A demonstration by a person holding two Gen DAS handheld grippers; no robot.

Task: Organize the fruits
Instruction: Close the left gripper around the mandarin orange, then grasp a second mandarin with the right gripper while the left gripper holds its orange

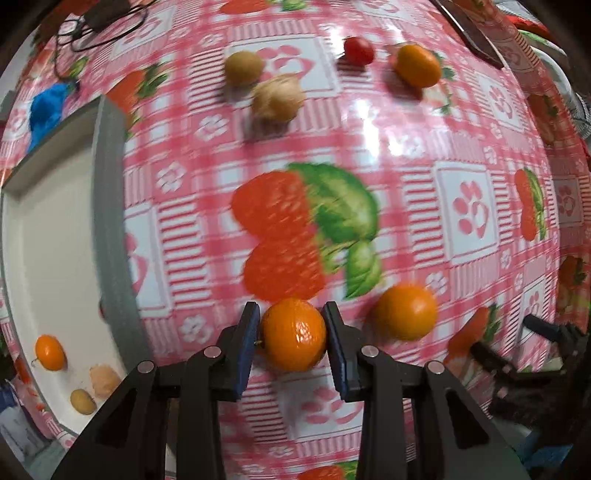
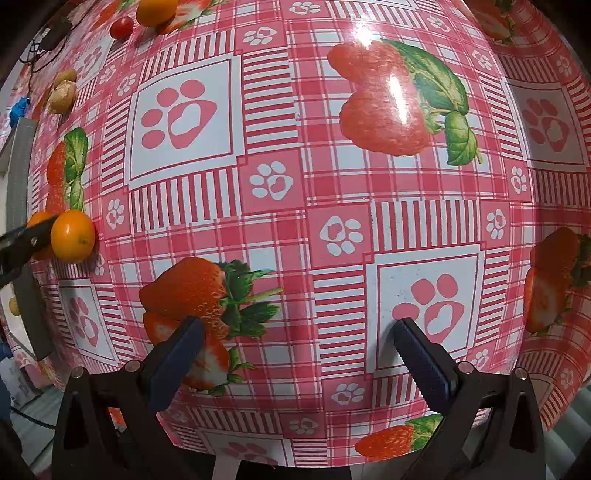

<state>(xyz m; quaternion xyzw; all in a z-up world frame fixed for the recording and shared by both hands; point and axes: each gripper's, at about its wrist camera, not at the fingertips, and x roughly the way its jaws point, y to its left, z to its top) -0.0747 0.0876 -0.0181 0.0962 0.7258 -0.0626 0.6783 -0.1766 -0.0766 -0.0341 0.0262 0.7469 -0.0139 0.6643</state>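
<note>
Two handheld grippers over a pink checked tablecloth (image 2: 332,229) printed with strawberries and paw marks

Left gripper (image 1: 293,332): pointing down at the cloth, blue pads on either side of an orange fruit (image 1: 293,334), both pads against its skin, pinching it. The fruit sits on the cloth, or just above it; which cannot be told.

Right gripper (image 2: 299,336): pointing down, fingers spread wide, only printed cloth between them, holding no item.

Loose fruit on the cloth, left wrist view:
- second orange fruit (image 1: 405,312), just beside the gripped one, on its right, apart from it
- third orange fruit (image 1: 418,65), oval, at the far side
- small red fruit (image 1: 358,51), near the oval one, to its left
- brownish-green round fruit (image 1: 243,68), far side
- pale tan wrinkled item (image 1: 279,97), touching or nearly touching the brownish-green one; blurred

White tray (image 1: 55,221) with grey rim, at the left edge of the left wrist view. Contents, all near its lower end:
- small orange fruit (image 1: 50,352)
- pale peach-coloured item (image 1: 104,380)
- small yellowish-brown fruit (image 1: 82,401), just beside the peach-coloured one

Other: blue object (image 1: 46,110) beyond the tray; black cable (image 1: 92,33) at the far left corner
</note>
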